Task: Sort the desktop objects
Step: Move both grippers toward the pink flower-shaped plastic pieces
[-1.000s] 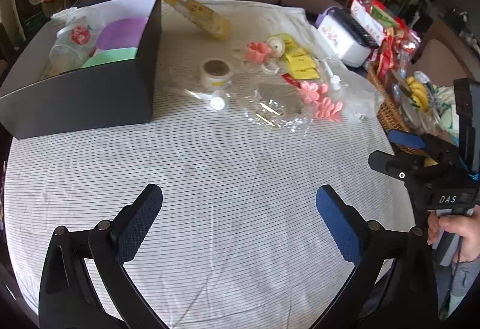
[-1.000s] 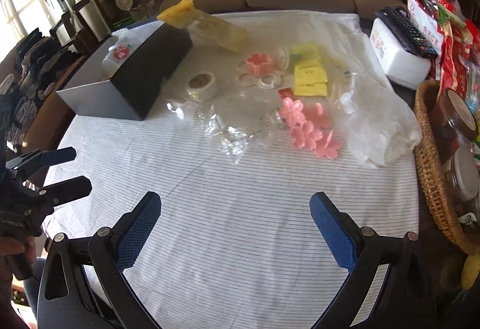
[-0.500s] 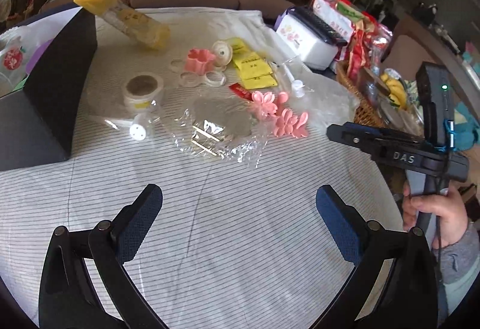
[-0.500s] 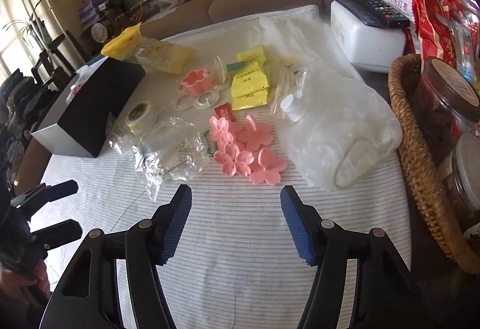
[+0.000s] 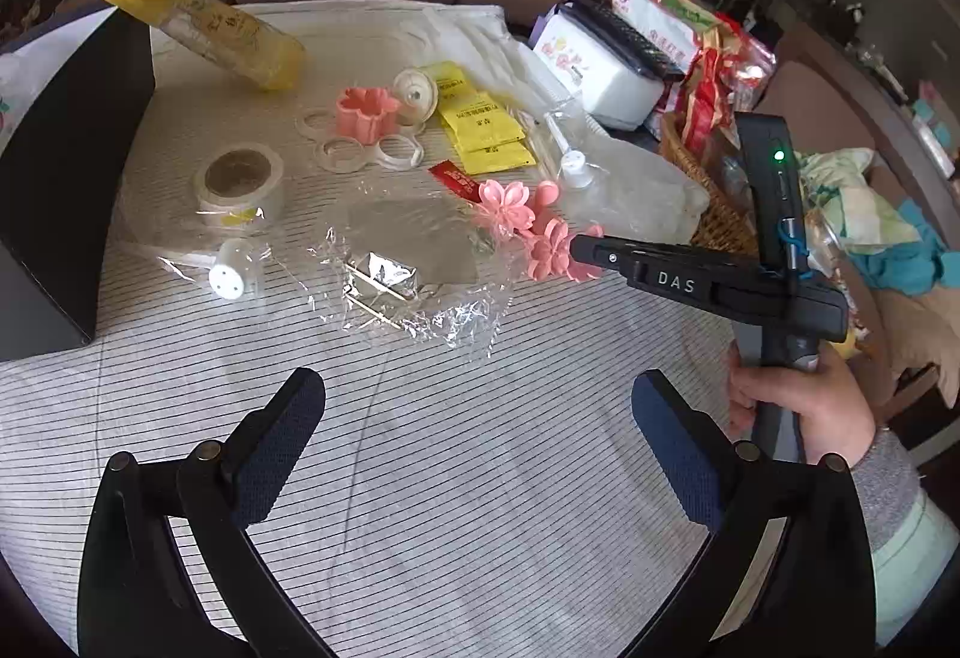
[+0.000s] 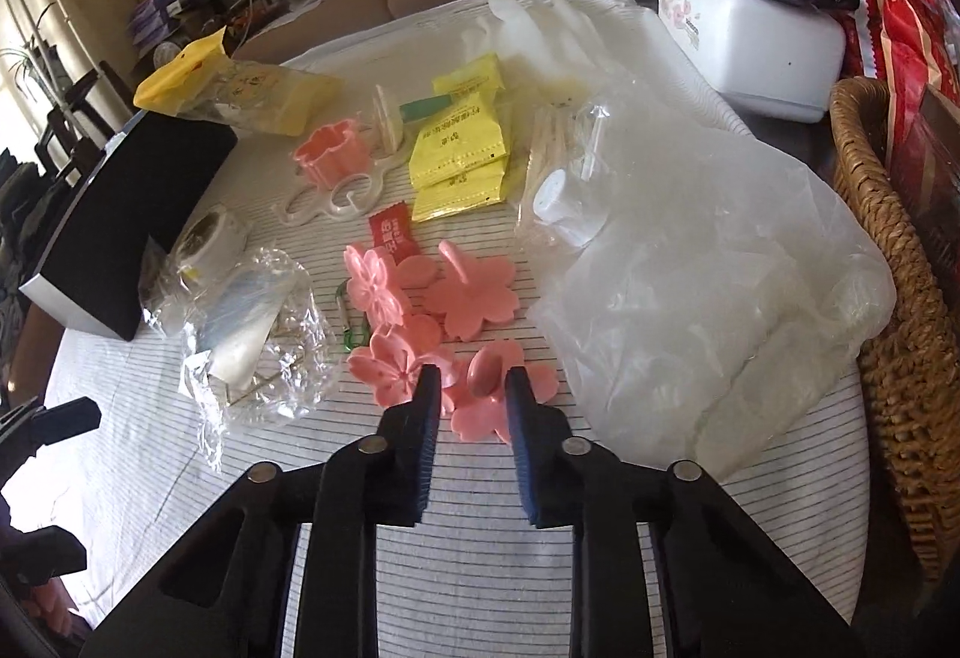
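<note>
Currently, item 1: pink plastic blossom-shaped pieces [image 6: 474,298], a loose cluster on the striped-cloth bench [image 6: 492,556]. Right gripper [image 6: 468,388]: jaws narrowed but not pressed together, straddling the nearest blossom piece [image 6: 480,406], whose upright oval knob [image 6: 485,373] stands between them; contact not confirmable. Left gripper [image 5: 474,442]: jaws spread wide, nothing between them, well short of the clutter.

Handling (est.): light, stiff moulded plastic, smooth, prob. a bit slippery; flat petals lie on the cloth and give little edge. Best hold = the raised knob, pinched across its sides; not fragile, but could skid or flip if caught by a petal tip.

Other loose stock, beyond right jaws:
- yellow paper sachets [image 6: 459,160], stacked, straight ahead, far.
- small red wrapper [image 6: 391,233], just past the blossoms.
- pink flower-shaped cutter ring [image 6: 329,157], ahead-left.
- crinkled clear cellophane wrap [image 6: 252,334], left of jaws; soft, springy.
- roll of clear tape [image 6: 207,235], further left.

Containers:
- black rectangular box [image 6: 132,220], far left of right jaws; interior not visible.
- translucent white plastic bag [image 6: 708,298], right of jaws; limp; contents unclear.
- woven wicker basket [image 6: 900,310], far right at bench edge; contents mostly cut off.
- yellow-topped clear packet [image 5: 210,28], leaning on the box rim; contents unclear.
</note>
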`<state>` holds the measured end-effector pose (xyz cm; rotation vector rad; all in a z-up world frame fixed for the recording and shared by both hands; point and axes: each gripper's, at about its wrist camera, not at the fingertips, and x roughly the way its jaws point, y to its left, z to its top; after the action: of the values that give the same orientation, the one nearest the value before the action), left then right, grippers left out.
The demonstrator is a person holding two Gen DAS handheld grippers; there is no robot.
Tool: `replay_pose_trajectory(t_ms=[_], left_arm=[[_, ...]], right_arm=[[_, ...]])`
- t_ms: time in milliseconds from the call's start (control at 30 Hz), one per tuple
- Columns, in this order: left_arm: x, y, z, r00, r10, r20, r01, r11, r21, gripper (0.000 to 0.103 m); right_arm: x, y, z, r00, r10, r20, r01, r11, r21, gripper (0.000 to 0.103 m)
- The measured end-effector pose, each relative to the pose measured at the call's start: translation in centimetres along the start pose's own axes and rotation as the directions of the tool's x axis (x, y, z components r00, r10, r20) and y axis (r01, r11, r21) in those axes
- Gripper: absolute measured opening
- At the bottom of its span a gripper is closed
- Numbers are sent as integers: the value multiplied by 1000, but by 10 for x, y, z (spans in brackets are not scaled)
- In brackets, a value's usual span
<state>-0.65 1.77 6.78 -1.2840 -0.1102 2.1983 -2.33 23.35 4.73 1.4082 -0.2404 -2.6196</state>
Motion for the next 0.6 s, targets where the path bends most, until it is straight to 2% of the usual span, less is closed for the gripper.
replay_pose_trajectory(t_ms=[133, 300, 400, 533, 600], left_arm=[[3, -1, 0, 1000, -16, -8, 15, 1000, -16, 103], [3, -5, -3, 1000, -2, -6, 2, 1000, 5, 103], [4, -9, -4, 1000, 2, -5, -2, 1000, 15, 103], [6, -15, -6, 1000, -30, -4, 30, 1000, -1, 103], [6, -19, -7, 999, -39, 0, 39, 999, -7, 103]], right_arm=[[-3, -4, 3, 1000, 24, 18, -24, 999, 24, 6], [-29, -18, 8, 988, 141, 69, -149, 980, 131, 6], [-42, -19, 8, 987, 138, 77, -147, 981, 126, 6], [-38, -17, 4, 992, 104, 66, -110, 989, 98, 12], [-33, -14, 4, 991, 119, 64, -125, 987, 96, 25]])
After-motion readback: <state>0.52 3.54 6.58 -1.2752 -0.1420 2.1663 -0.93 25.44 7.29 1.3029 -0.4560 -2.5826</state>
